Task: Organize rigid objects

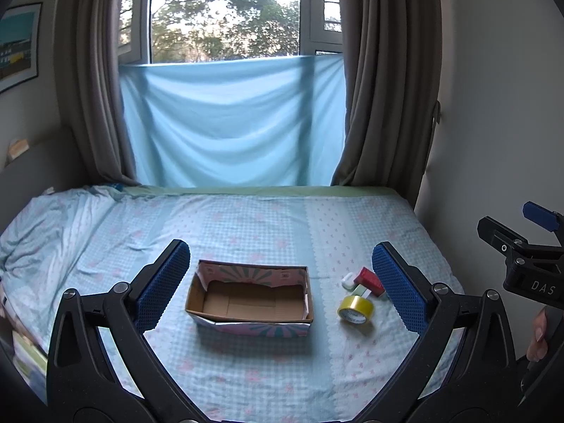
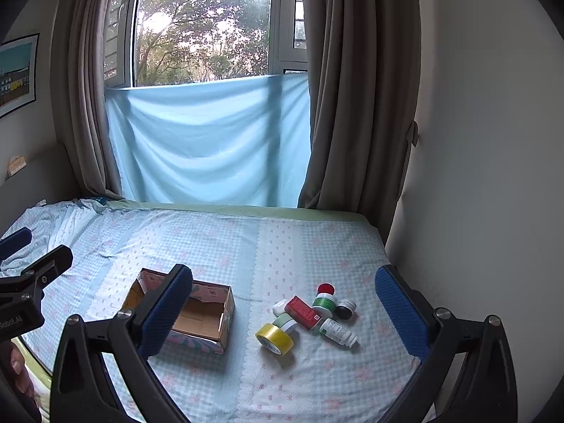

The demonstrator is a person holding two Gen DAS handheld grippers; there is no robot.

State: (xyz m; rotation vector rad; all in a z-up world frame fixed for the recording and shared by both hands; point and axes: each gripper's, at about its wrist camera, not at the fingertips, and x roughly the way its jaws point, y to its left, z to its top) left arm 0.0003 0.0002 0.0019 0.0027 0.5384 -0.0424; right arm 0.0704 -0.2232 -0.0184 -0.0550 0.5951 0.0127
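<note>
An open, empty cardboard box [image 1: 250, 299] sits on the bed; the right wrist view shows it too [image 2: 204, 317]. To its right lies a cluster: a yellow tape roll [image 2: 275, 339], a red box [image 2: 302, 312], a white bottle [image 2: 337, 332], a red-capped green jar [image 2: 325, 298], a dark small jar [image 2: 346, 309] and a small white piece [image 2: 280, 306]. In the left wrist view I see the tape roll [image 1: 356, 310] and red box [image 1: 369, 281]. My left gripper [image 1: 278, 289] is open above the box. My right gripper [image 2: 283, 312] is open above the cluster. Both are empty.
The bed [image 2: 246, 246] has a blue patterned sheet. A window with brown curtains and a blue cloth [image 2: 208, 141] is behind it. A white wall [image 2: 476, 176] borders the bed on the right. A headboard [image 1: 38, 165] is at the left.
</note>
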